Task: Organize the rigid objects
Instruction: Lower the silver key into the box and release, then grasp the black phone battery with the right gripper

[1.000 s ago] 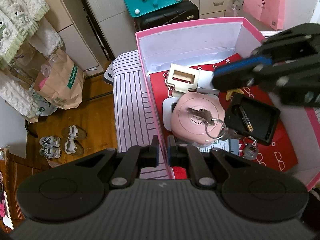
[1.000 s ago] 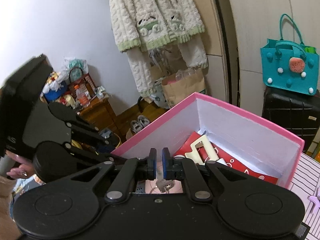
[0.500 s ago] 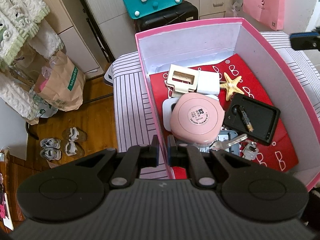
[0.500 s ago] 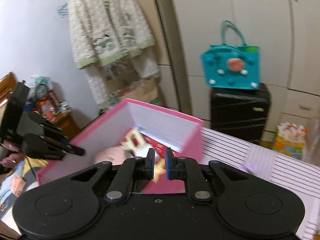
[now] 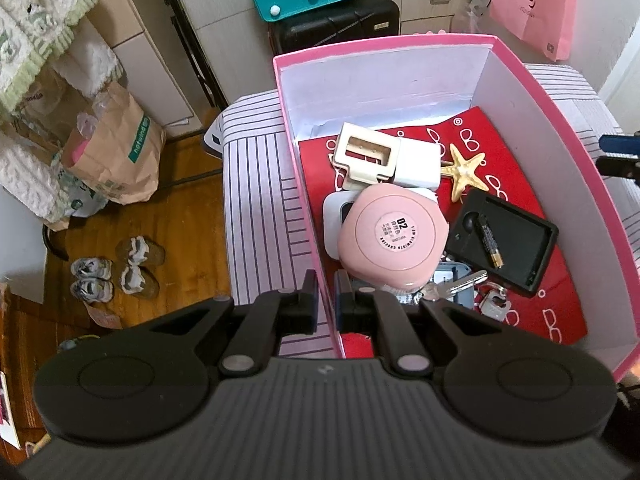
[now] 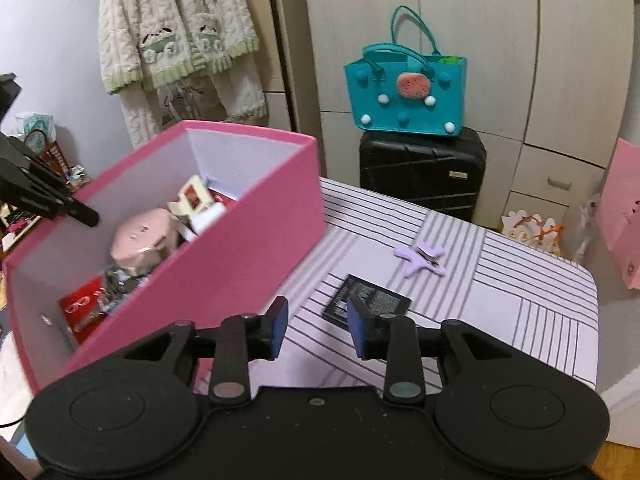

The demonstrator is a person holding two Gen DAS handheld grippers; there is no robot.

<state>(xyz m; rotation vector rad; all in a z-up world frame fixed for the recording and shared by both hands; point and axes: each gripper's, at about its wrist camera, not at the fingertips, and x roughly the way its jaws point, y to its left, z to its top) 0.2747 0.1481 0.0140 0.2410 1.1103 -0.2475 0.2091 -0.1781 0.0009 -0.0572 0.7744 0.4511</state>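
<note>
My left gripper (image 5: pixel 326 294) is shut on the near left wall of the pink box (image 5: pixel 288 120). Inside lie a pink round case (image 5: pixel 392 236), a black tray (image 5: pixel 516 236) with a battery, keys (image 5: pixel 460 286), a starfish (image 5: pixel 464 170) and a cream clip (image 5: pixel 368 152). My right gripper (image 6: pixel 316 328) is open and empty, to the right of the box (image 6: pixel 256 248), above the striped table. A black flat card (image 6: pixel 366 300) lies just past its fingertips. A purple clip (image 6: pixel 422 258) lies farther back.
The striped table (image 6: pixel 520 280) ends at the right and far edges. A black suitcase (image 6: pixel 420 168) with a teal bag (image 6: pixel 404 92) stands behind it. A pink bag (image 6: pixel 624 220) hangs at right. Shoes (image 5: pixel 116 272) and a paper bag (image 5: pixel 116 148) sit on the floor at left.
My right gripper let go of the keys in the box, swung out to the right over the table and opened. My left gripper stayed shut on the box wall.
</note>
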